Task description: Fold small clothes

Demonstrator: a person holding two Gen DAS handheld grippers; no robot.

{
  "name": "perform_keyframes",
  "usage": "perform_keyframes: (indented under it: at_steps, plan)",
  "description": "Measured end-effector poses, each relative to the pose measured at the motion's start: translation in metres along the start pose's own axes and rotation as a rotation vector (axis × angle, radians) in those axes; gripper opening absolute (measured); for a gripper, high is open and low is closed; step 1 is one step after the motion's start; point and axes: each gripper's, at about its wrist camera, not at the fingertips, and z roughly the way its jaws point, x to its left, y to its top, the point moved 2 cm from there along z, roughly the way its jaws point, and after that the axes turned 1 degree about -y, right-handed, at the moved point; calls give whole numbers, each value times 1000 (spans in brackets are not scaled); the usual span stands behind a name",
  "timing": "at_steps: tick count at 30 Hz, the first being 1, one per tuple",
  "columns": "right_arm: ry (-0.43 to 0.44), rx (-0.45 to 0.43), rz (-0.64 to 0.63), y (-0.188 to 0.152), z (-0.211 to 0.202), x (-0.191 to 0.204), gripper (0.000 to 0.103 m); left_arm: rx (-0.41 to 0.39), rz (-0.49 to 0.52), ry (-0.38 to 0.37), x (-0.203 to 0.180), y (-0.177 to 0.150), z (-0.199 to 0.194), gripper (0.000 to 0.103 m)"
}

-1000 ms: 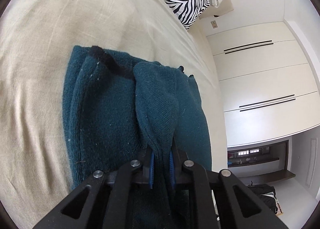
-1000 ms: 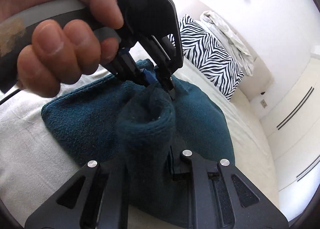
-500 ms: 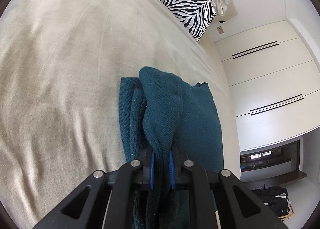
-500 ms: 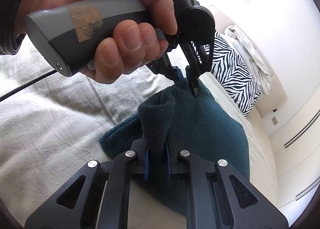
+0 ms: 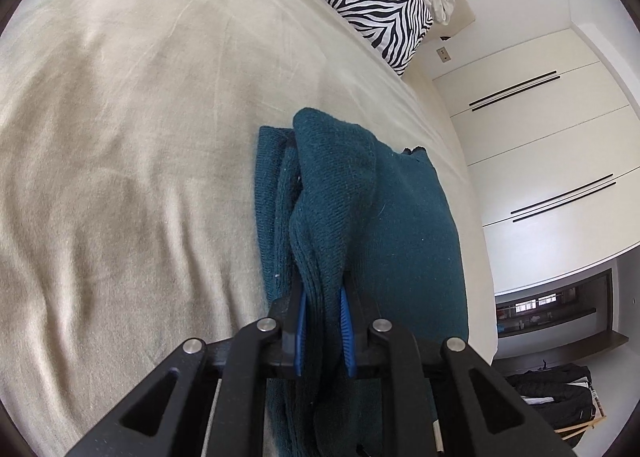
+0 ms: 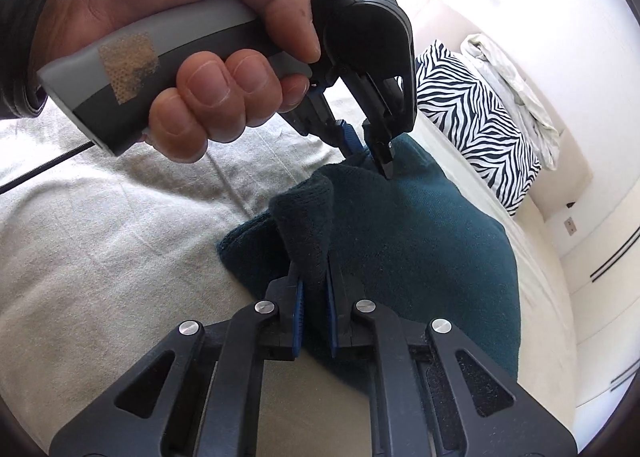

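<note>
Two grippers are clamping the same dark teal knitted sweater (image 5: 400,217), which is lying folded on a beige bedsheet (image 5: 120,177). Compared with a second ago, the sweater is showing as a much narrower bundle in the left wrist view, with far more bare sheet lying to its left, and the black collar trim seen then is no longer showing; against half a second ago little is changing. Starting at the left, the left gripper (image 5: 323,331) is pinching a raised ridge of the knit between its blue pads (image 5: 299,333), the fabric bunching upward into a soft rounded peak. In the right wrist view, the person's left hand (image 6: 192,69) is wrapping around the grey handle from above, fingers curled tight, tilting that gripper (image 6: 370,153) downward so its tips are biting into the top edge of the sweater (image 6: 420,249). Nearer the camera, the right gripper (image 6: 314,317) is squeezing a thick fold of the same sweater, the ribbed edge standing up between its pads. Farther right, a zebra-striped pillow (image 6: 472,113) is resting by the wall, with a crumpled pale sheet (image 6: 516,85) lying behind it.
</note>
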Motion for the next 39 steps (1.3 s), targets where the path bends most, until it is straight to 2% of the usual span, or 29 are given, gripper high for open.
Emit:
perform_keyframes:
  at_steps: [6, 9, 10, 11, 13, 16, 18, 21, 24, 26, 27, 29, 30, 31, 33, 36, 39]
  plan:
    - [-14, 9, -37, 0, 2, 13, 8, -11, -20, -15, 7, -5, -1, 18]
    - [-24, 5, -67, -2, 0, 24, 11, -22, -17, -18, 5, -7, -8, 19]
    - [-23, 3, -68, -3, -5, 27, 11, -32, -3, 1, 2, -8, -12, 22]
    - [-13, 1, -60, -4, -8, 27, 11, -47, 18, 34, -2, -9, -18, 31]
    - [52, 1, -7, -8, -18, 20, 11, -114, 63, 132, -10, -11, -35, 40]
    - [188, 19, 177, -21, -35, -7, 11, -184, 150, 177, -33, -17, -57, 40]
    - [264, 32, 342, -35, -41, -38, 11, -203, 229, 195, -56, -22, -60, 40]
    - [356, 52, 656, -61, -36, -101, 11, -176, 361, 282, -84, -34, -37, 40]
    - [445, 44, 931, -88, -23, -167, 11, -94, 381, 387, -80, -50, 2, 40]
    - [513, 17, 1066, -100, -17, -200, 11, -131, 422, 457, -74, -64, 11, 41]
    - [552, -3, 1110, -102, -14, -213, 15, -158, 448, 470, -75, -71, 11, 41]
    - [657, -53, 1165, -102, -1, -231, 30, -182, 468, 490, -74, -79, 12, 41]
    - [683, -64, 1203, -104, 7, -235, 48, -187, 470, 494, -73, -81, 12, 42]
    - [697, -66, 1236, -105, 15, -238, 56, -189, 475, 498, -74, -81, 12, 42]
    - [758, -38, 1251, -103, 33, -233, 56, -188, 477, 494, -73, -81, 12, 42]
    - [780, 70, 1272, -123, 66, -209, 53, -195, 472, 484, -67, -87, 8, 43]
    - [828, 21, 1318, -147, 68, -208, 39, -212, 481, 491, -65, -97, 6, 44]
